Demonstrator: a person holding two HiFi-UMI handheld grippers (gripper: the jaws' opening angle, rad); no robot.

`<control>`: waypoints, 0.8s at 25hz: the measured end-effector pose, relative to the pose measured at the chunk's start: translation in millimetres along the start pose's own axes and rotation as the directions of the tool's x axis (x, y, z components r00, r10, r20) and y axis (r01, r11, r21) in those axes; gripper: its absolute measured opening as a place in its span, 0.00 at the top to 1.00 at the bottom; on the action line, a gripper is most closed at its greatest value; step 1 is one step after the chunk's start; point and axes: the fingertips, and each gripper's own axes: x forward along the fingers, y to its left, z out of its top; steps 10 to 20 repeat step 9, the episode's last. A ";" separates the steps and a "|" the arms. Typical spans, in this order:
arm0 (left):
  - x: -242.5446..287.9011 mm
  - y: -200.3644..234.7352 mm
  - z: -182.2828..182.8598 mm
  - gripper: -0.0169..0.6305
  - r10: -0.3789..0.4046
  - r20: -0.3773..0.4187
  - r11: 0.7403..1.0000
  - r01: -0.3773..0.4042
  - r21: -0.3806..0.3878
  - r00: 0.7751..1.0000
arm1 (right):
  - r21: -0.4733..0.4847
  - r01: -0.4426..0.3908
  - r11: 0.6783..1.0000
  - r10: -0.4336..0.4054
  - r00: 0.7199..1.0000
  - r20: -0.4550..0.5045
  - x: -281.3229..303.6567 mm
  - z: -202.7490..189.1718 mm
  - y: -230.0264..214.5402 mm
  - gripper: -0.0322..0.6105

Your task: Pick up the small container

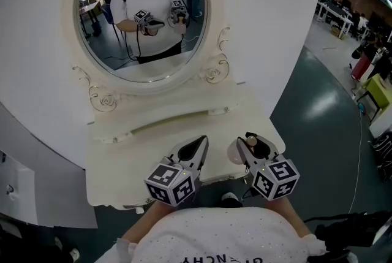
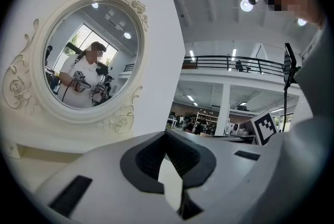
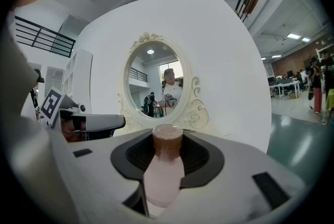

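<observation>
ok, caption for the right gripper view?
Right hand-held gripper shut on small pink bottle with brown cap, facing ornate oval mirror.

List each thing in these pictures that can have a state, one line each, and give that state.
small container: cap on, clamped between the right gripper's jaws.
right gripper: shut on the small container.
left gripper: shut, nothing between its jaws.
drawer: closed.
mirror: upright, showing the person's reflection.

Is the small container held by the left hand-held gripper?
No, the small container sits clamped between the jaws of the right hand-held gripper; the left hand-held gripper holds nothing.
</observation>
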 end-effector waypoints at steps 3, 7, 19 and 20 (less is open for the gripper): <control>-0.9 -1.8 1.5 0.97 -0.004 0.007 1.000 0.004 0.004 1.000 | -0.003 0.002 1.000 -0.002 1.000 0.002 -1.9 -0.2 0.4 0.75; -1.0 -2.3 -0.7 0.97 -0.012 0.004 1.000 0.012 -0.004 1.000 | -0.007 0.002 1.000 -0.002 1.000 -0.001 -2.5 -1.9 1.2 0.75; -2.3 -1.4 -2.0 0.97 -0.010 0.004 1.000 0.010 -0.014 1.000 | -0.014 0.000 1.000 0.000 1.000 -0.007 -2.6 -3.5 3.0 0.75; -2.3 -1.4 -2.0 0.97 -0.010 0.004 1.000 0.010 -0.014 1.000 | -0.014 0.000 1.000 0.000 1.000 -0.007 -2.6 -3.5 3.0 0.75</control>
